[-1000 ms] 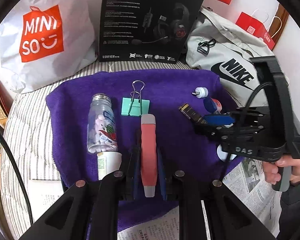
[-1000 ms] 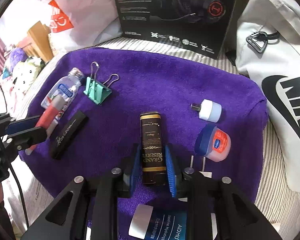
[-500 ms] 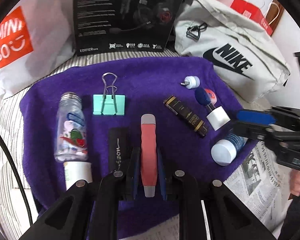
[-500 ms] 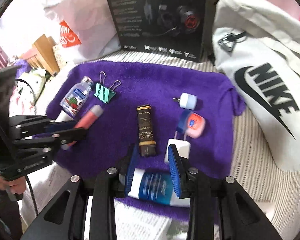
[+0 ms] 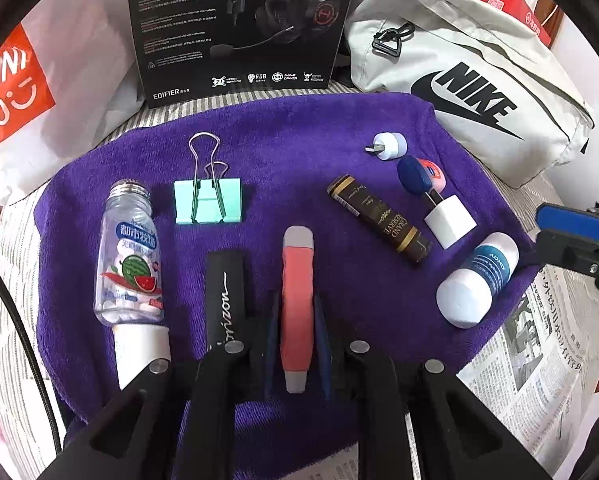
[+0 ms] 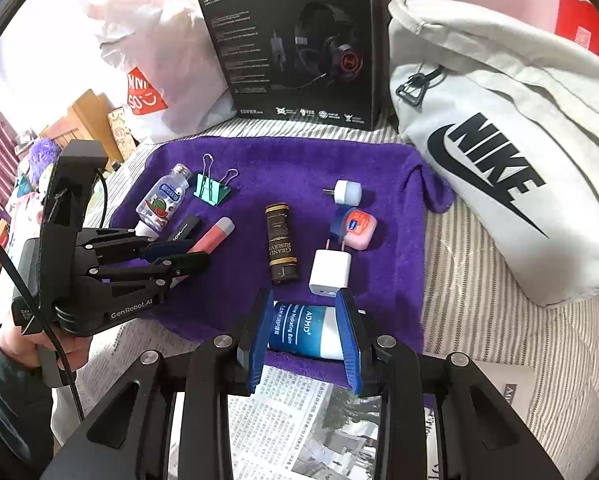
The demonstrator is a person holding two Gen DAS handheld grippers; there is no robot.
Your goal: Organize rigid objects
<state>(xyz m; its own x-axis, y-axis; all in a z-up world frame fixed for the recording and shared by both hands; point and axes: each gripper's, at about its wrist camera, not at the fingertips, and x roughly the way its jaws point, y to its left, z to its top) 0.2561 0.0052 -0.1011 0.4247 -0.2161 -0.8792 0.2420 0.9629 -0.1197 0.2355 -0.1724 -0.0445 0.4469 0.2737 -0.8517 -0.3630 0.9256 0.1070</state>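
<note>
Purple towel fills our left wrist view, spread on a striped cover, with small things laid out on it. On the left side lie a clear candy bottle, a green binder clip and a black bar, roughly side by side. On the right lie a dark brown tube, a white charger plug, a small round night light, a little blue-lidded jar and a blue-and-white cream tube. We judge the sorting partly done: the left group looks lined up, the right group looks loose and angled. Our left claw is narrow, its 2 blue pads pressed on a pink tube that points straight ahead over the towel's near middle.

From our right wrist view, the same towel sits ahead, and the left claw shows at the left with the pink tube in it. Our right claw stands fairly wide, its pads on either side of the cream tube, which lies crosswise at the towel's near edge; we cannot tell whether the pads touch it. Newspaper lies below.
</note>
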